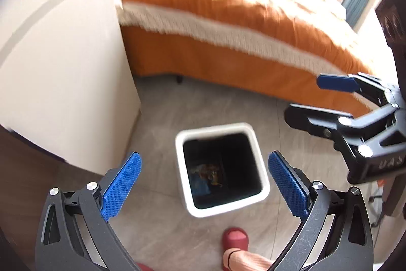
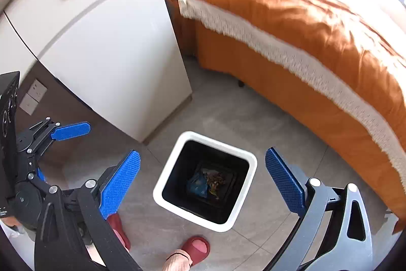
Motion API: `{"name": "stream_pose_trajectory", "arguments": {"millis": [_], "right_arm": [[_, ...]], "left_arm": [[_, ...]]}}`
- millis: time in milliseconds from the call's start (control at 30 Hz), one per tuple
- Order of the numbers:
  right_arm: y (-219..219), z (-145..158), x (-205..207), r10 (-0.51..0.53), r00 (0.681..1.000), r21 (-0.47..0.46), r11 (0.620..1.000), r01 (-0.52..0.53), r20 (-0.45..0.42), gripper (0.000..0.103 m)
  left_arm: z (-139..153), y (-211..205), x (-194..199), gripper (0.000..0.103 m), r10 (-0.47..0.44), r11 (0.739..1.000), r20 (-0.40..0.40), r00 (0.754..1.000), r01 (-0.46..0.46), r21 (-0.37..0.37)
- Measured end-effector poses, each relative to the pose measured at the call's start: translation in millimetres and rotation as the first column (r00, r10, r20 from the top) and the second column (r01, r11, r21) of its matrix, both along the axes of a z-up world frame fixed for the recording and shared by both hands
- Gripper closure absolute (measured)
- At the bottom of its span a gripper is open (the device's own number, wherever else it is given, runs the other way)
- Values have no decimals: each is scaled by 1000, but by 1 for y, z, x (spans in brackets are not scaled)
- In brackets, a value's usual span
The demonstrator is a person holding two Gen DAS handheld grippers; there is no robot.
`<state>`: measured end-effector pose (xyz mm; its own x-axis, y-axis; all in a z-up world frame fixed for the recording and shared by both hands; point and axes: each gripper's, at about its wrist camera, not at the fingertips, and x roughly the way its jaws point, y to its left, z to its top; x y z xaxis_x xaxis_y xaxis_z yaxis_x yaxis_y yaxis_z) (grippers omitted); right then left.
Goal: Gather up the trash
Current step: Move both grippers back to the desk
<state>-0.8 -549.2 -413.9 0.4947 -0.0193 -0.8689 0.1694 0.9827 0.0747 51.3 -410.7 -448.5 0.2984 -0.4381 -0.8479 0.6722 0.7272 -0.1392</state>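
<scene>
A white square trash bin [image 1: 258, 159] with a black liner stands on the grey floor; it also shows in the right wrist view [image 2: 250, 161]. Crumpled trash [image 1: 206, 175] in blue and brown lies at its bottom, and shows in the right wrist view [image 2: 208, 182] too. My left gripper [image 1: 204, 182] is open and empty above the bin. My right gripper [image 2: 203, 178] is open and empty above the bin as well. The right gripper shows in the left wrist view [image 1: 302, 98] at the right. The left gripper shows in the right wrist view [image 2: 64, 153] at the left.
An orange bed [image 2: 304, 24] with a white fringed throw runs along the right. A white cabinet [image 2: 109, 47] stands left of the bin. The person's red slippers [image 2: 195, 246] are just in front of the bin. Wall sockets [image 2: 33, 97] sit low on the left.
</scene>
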Motion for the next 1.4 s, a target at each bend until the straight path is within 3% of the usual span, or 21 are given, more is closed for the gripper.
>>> {"name": "stream_pose_trajectory", "arguments": {"millis": [233, 433, 533, 733, 800, 900, 1033, 1167, 1300, 1400], "right_arm": [[24, 111, -3, 16, 990, -32, 999, -12, 138, 4], [64, 195, 5, 106, 956, -48, 994, -97, 273, 4], [91, 232, 19, 175, 927, -59, 985, -164, 331, 4], [155, 288, 56, 298, 862, -70, 952, -296, 411, 4], [184, 302, 72, 324, 843, -85, 944, -319, 430, 4], [223, 315, 94, 357, 819, -67, 928, -368, 448, 4], [272, 322, 128, 430, 788, -93, 895, -436, 440, 4], [308, 318, 163, 466, 774, -109, 877, -467, 428, 4], [327, 303, 193, 472, 787, -109, 876, -471, 397, 4], [335, 289, 210, 465, 801, -113, 881, -459, 376, 4]], "left_arm": [[114, 20, -1, 5, 54, 998, 120, 991, -49, -42], [201, 60, -5, 5, 157, 985, 201, 967, -140, -96], [238, 92, -4, 5, 233, 971, 253, 939, -212, -110], [301, 180, 14, 5, 387, 922, 336, 858, -365, -130], [318, 216, 24, 5, 436, 899, 352, 828, -416, -136], [338, 268, 42, 5, 517, 851, 396, 759, -506, -142], [352, 344, 66, 5, 640, 754, 404, 654, -636, -164], [353, 401, 85, 5, 716, 665, 409, 565, -731, -153], [341, 436, 102, 5, 772, 603, 349, 531, -785, -141], [328, 450, 120, 5, 780, 598, 309, 544, -794, -110]]}}
